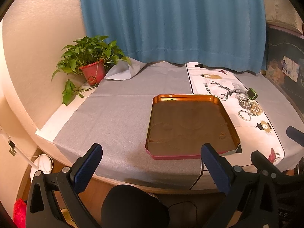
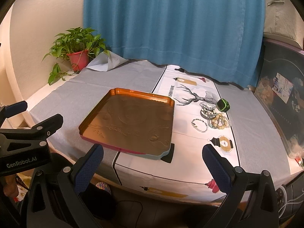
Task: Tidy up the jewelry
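Both tongs are held wide apart with nothing between them: the left tongs (image 1: 151, 153) are seen over the near edge of the counter (image 1: 117, 117), the right tongs (image 2: 153, 154) just before the tray (image 2: 131, 121). "GenRobot.AI" is printed in white on the black body of the left tongs in the right wrist view. The copper-coloured tray, embossed inside with circles and unreadable raised characters, is set partly on the grey cloth (image 2: 76, 95) and partly on the white runner (image 2: 190, 152). "FASHION HOME" is printed on the runner beside a drawn stag (image 2: 191, 96). The jewelry is gathered on the runner, right of the tray and apart from it: a thin bracelet (image 2: 199, 125), a wooden bead bracelet (image 2: 218, 121), further bracelets (image 2: 207, 108) and a green-cased watch (image 2: 223, 104) at the back.
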`<control>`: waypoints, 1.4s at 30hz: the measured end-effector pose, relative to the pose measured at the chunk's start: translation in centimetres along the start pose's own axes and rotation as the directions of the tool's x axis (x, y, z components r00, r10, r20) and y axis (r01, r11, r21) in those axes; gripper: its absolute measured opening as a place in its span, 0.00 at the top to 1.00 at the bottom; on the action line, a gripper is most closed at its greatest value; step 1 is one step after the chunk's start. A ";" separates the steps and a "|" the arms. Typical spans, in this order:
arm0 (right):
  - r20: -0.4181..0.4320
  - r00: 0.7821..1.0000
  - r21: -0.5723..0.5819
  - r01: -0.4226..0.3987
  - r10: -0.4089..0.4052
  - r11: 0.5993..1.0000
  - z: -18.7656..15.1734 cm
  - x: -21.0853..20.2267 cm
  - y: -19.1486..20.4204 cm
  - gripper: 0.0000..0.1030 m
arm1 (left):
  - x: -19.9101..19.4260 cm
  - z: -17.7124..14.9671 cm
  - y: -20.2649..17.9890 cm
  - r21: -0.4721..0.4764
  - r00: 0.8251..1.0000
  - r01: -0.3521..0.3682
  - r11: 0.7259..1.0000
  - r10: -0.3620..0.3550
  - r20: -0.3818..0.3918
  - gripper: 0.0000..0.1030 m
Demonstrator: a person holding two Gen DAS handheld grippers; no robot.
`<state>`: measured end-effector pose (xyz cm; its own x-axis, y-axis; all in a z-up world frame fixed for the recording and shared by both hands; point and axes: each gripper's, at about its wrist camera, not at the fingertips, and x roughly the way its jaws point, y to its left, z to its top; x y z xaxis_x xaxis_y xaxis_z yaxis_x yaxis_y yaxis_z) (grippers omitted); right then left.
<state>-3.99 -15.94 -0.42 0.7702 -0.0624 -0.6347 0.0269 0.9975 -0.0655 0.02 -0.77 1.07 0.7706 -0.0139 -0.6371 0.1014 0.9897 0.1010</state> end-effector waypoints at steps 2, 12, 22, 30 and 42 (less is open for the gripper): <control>-0.001 1.000 0.000 -0.001 0.001 1.000 0.0 0.1 0.0 0.00 | 0.0 -0.2 0.0 0.003 1.000 -0.001 1.000 0.001 -0.001 0.00; -0.001 1.000 -0.002 -0.001 0.001 1.000 0.1 -0.3 0.0 0.00 | -0.1 -0.2 0.0 0.002 1.000 -0.002 1.000 0.002 0.001 0.00; 0.001 1.000 -0.001 0.000 0.000 1.000 0.2 -0.3 0.0 0.00 | -0.1 -0.2 0.1 0.002 1.000 -0.001 1.000 0.001 0.002 0.00; 0.000 1.000 -0.003 -0.001 0.001 1.000 0.2 -0.5 -0.2 0.00 | -0.1 -0.3 0.1 0.001 1.000 -0.002 1.000 0.002 0.004 0.00; 0.001 1.000 0.001 -0.003 0.003 1.000 0.2 -0.6 -0.4 0.00 | -0.1 -0.4 0.1 0.004 1.000 -0.001 1.000 0.001 0.004 0.00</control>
<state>-4.37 -16.25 0.15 0.7712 -0.0598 -0.6338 0.0257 0.9977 -0.0628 -0.31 -0.66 0.87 0.7731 -0.0134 -0.6342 0.1033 0.9891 0.1050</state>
